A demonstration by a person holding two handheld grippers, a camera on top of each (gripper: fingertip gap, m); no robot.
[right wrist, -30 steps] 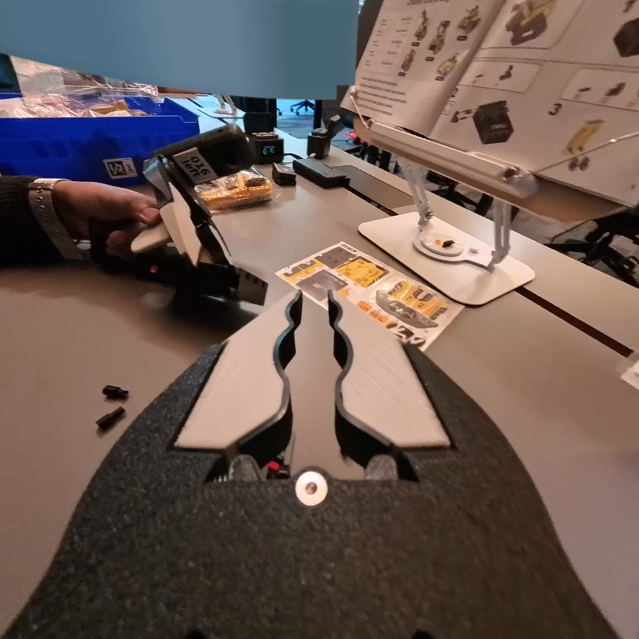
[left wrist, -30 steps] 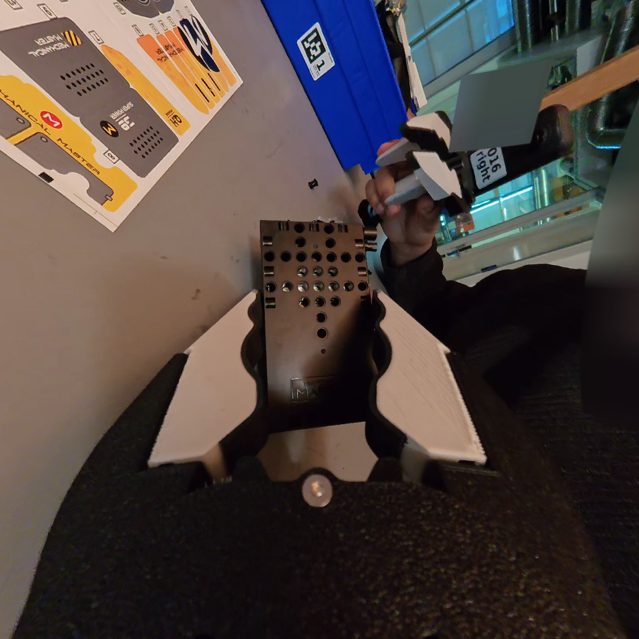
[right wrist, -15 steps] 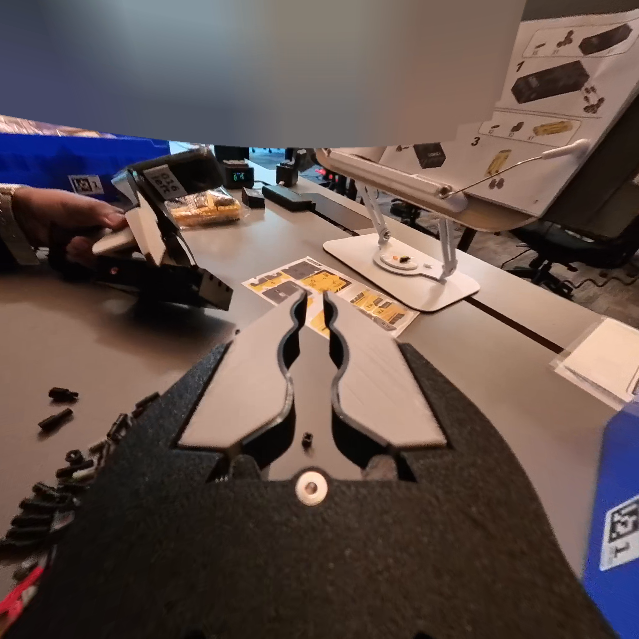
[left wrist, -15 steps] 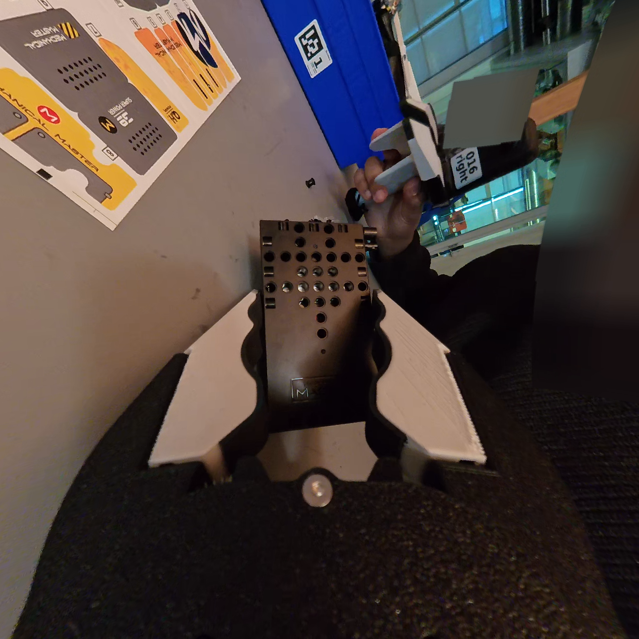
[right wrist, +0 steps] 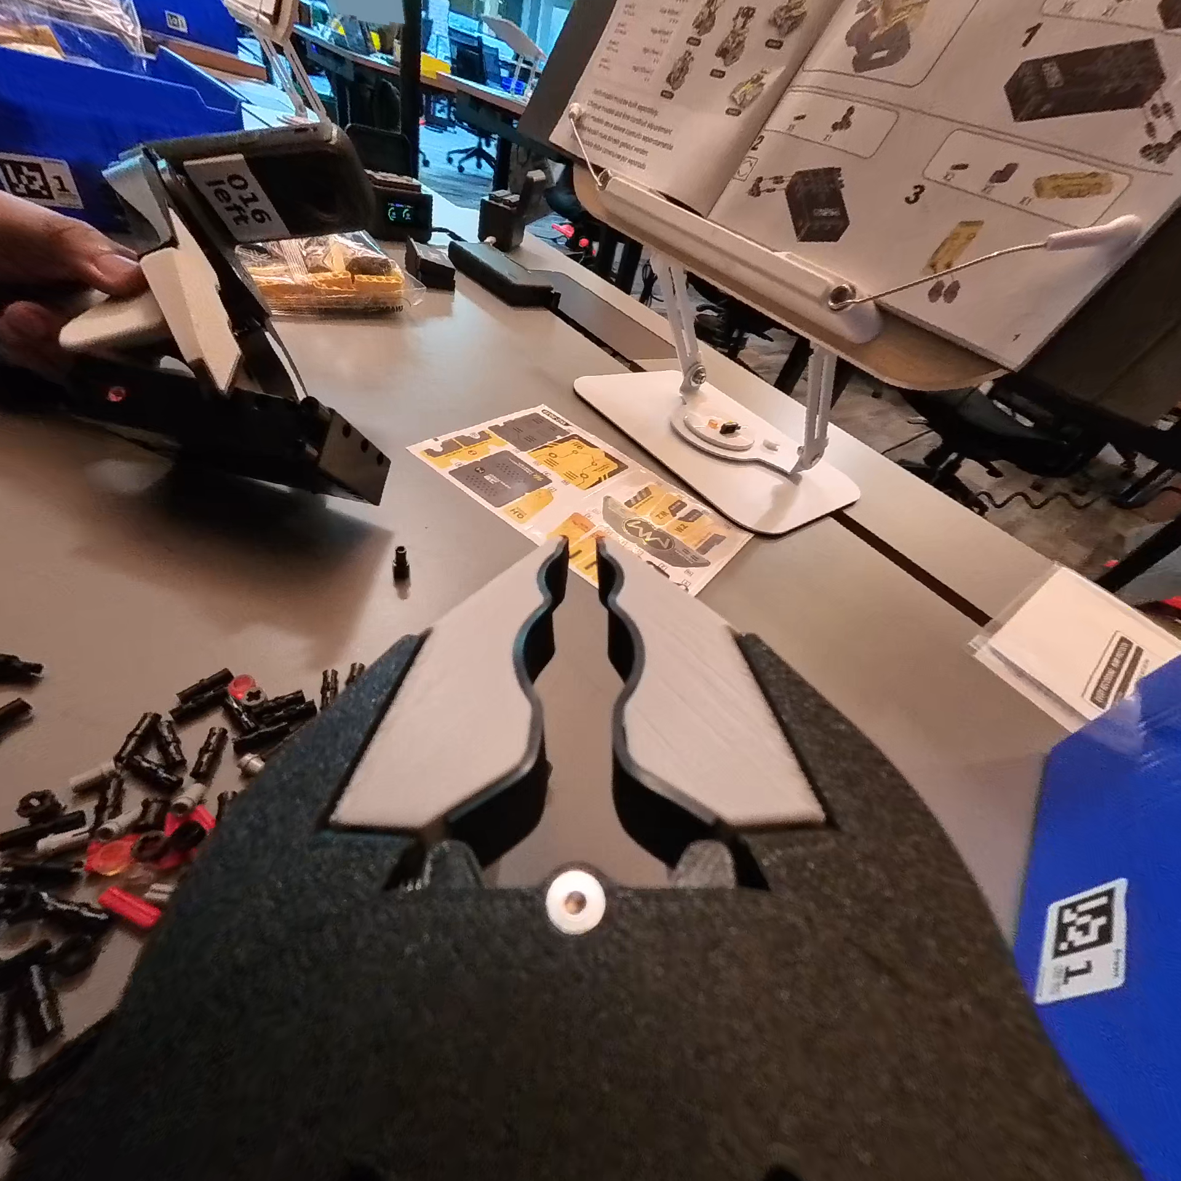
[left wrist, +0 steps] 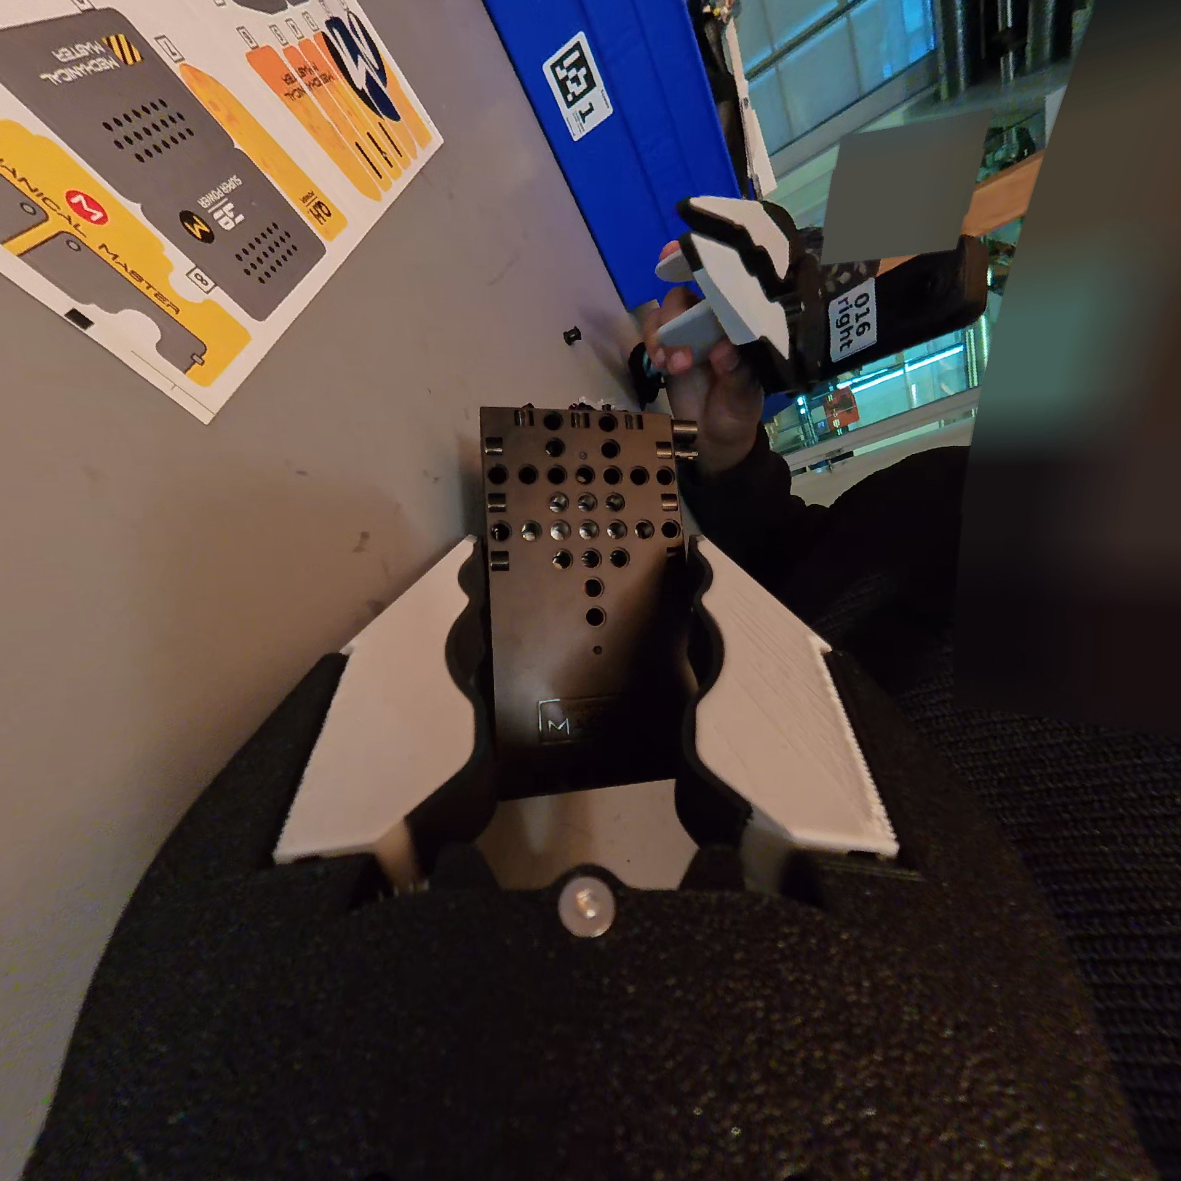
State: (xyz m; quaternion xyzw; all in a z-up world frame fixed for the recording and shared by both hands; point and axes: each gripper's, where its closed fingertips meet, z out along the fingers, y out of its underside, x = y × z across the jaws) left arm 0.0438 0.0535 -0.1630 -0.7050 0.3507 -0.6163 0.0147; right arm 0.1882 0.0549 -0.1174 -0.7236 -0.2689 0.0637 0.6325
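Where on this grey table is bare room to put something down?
Bare grey tabletop lies between the black perforated block, the lone black pin and the yellow sticker sheet. The near left is crowded with small black and red pins.

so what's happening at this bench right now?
A person holds a pair of tongs in each hand over a grey table. The left tongs are shut on a black perforated block, held low over the table. The right tongs hold nothing, fingers nearly closed with a narrow gap, pointing at a yellow sticker sheet. A heap of small black and red pins lies to their left; an instruction booklet sits on a stand behind.
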